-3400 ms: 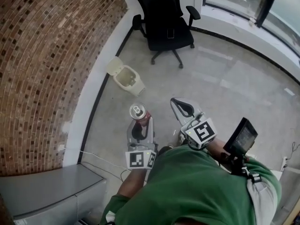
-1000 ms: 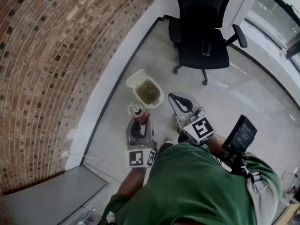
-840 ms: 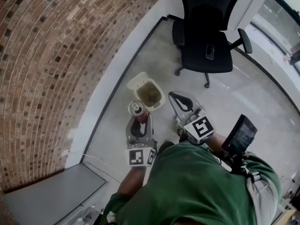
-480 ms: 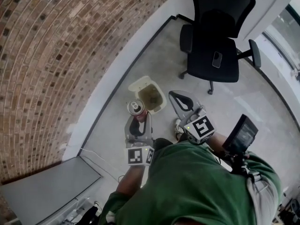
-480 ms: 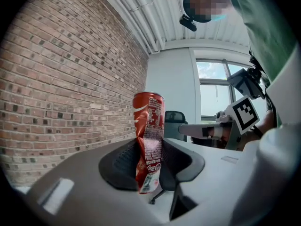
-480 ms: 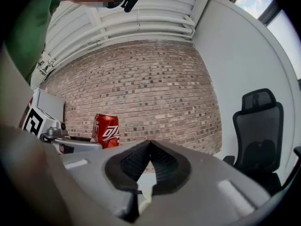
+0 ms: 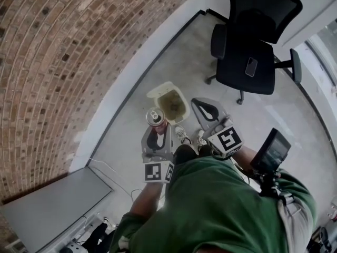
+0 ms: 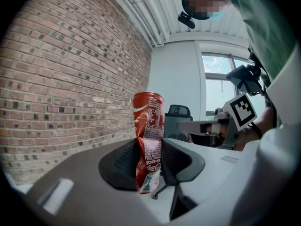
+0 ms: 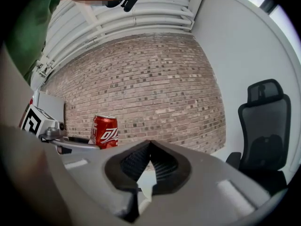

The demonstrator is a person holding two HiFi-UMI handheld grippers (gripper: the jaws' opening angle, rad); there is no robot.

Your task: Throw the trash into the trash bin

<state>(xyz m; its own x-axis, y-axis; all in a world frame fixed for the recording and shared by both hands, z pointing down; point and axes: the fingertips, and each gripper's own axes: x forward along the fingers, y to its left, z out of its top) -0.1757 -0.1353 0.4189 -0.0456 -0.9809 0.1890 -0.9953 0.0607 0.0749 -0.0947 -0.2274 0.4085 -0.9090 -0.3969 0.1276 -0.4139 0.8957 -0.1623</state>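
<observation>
we are holding the can (image 8: 148, 126) standing up
left gripper (image 8: 150, 160) is squeezing it, top pointing up; right gripper (image 9: 149, 147) is pinching closed.

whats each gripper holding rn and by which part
The left gripper pinches an upright red cola can by its dented lower half, with the top standing clear above. The right gripper is shut and empty.

A red brick wall (image 7: 63, 62) ran along my left, with a white skirting (image 7: 113, 115) at its foot. The floor (image 7: 184, 62) was smooth grey concrete. A black office chair (image 7: 247, 62) stood far right. A grey cabinet top (image 7: 47, 210) lay near left. Daylight came through a window (image 8: 218, 88) beyond the chair, under a white ribbed ceiling (image 8: 155, 13).
</observation>
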